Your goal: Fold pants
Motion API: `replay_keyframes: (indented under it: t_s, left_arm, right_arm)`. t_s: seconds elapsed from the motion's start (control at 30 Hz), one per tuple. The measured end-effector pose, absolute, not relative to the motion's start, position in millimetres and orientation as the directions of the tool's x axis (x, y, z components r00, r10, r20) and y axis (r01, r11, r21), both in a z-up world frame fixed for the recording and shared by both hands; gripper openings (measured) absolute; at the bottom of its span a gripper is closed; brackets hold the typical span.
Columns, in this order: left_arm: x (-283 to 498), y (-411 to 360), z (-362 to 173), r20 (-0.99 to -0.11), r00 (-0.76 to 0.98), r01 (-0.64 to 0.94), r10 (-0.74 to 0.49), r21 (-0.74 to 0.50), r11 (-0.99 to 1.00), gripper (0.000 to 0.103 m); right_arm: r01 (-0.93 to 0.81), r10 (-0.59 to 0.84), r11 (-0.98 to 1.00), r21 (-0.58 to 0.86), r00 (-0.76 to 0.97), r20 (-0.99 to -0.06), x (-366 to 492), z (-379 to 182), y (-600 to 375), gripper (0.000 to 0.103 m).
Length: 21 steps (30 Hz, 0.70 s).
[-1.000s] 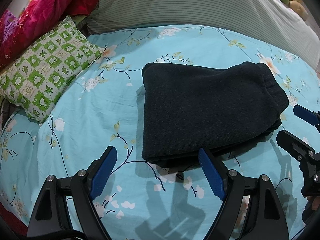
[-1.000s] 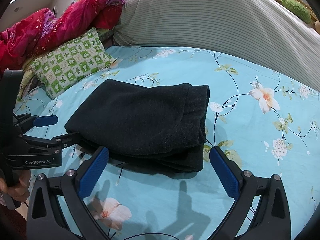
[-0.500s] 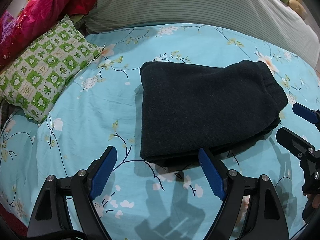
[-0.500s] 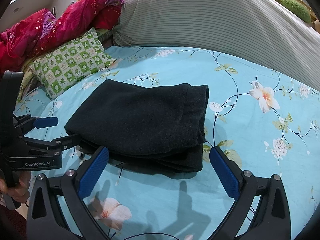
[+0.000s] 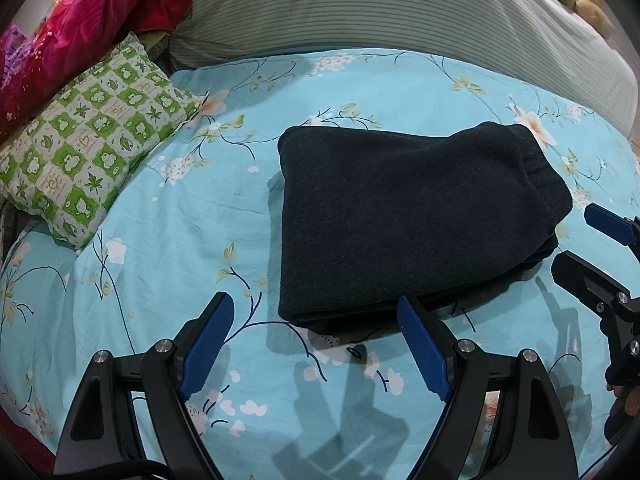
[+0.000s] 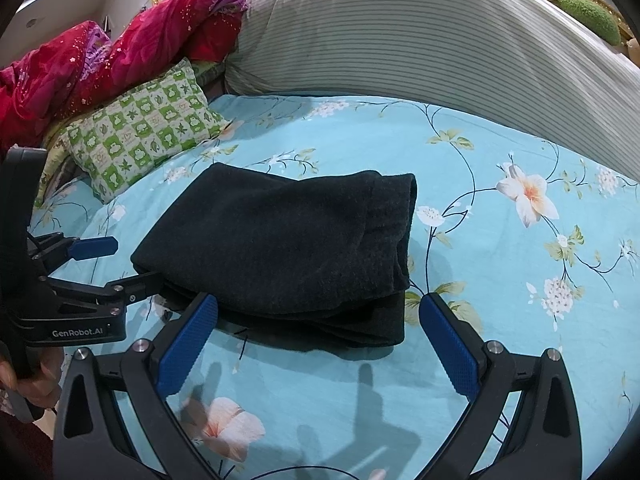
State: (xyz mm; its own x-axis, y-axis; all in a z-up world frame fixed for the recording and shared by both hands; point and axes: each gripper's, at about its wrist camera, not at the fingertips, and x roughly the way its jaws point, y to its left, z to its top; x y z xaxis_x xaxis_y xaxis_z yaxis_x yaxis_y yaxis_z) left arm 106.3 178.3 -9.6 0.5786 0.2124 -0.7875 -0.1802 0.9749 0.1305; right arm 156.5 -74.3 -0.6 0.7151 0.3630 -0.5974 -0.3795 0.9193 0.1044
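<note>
1. The pants are a dark, folded stack of layers lying flat on the blue floral bedsheet, roughly mid-bed. From my right wrist cam the same stack sits just ahead of the fingers.
2. My left gripper has its fingers spread wide with nothing between them. It's just short of the near edge of the stack, with the right-hand blue pad overlapping that edge in view; can't tell if it's actually touching.
3. My right gripper is also wide open and empty, sitting in front of the bundle's near edge, at its right-hand corner.
4. Background stuff: a green checkered pillow off to the left, a red blanket bunched behind it, and a big striped bolster along the back.
</note>
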Motion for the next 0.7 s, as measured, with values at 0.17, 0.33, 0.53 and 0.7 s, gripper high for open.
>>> replay_keyframes:
  t_s: [0.17, 0.33, 0.53, 0.7]
  left_arm:
    - [106.4, 177.2, -8.4, -0.787, 0.579, -0.178, 0.212, 0.132, 0.975, 0.084]
    - [106.6, 176.8, -8.0, -0.788, 0.579, -0.175, 0.210, 0.132, 0.976, 0.084]
    - [108.3, 176.5, -7.8, -0.791, 0.577, -0.173, 0.205, 0.127, 0.977, 0.084]
    - [108.7, 176.7, -7.8, -0.791, 0.576, -0.173, 0.204, 0.126, 0.977, 0.084]
  right_arm:
    - [-0.383, 0.367, 0.918, 0.106, 0.714, -0.597, 157.8, 1.3, -74.6, 0.101]
    - [-0.379, 0.365, 0.919, 0.108, 0.715, -0.597, 157.5, 2.0, -75.0, 0.101]
    - [-0.378, 0.365, 0.919, 0.109, 0.714, -0.598, 158.2, 2.1, -75.6, 0.101]
    - [-0.379, 0.365, 0.919, 0.108, 0.714, -0.597, 158.4, 2.1, -75.7, 0.101]
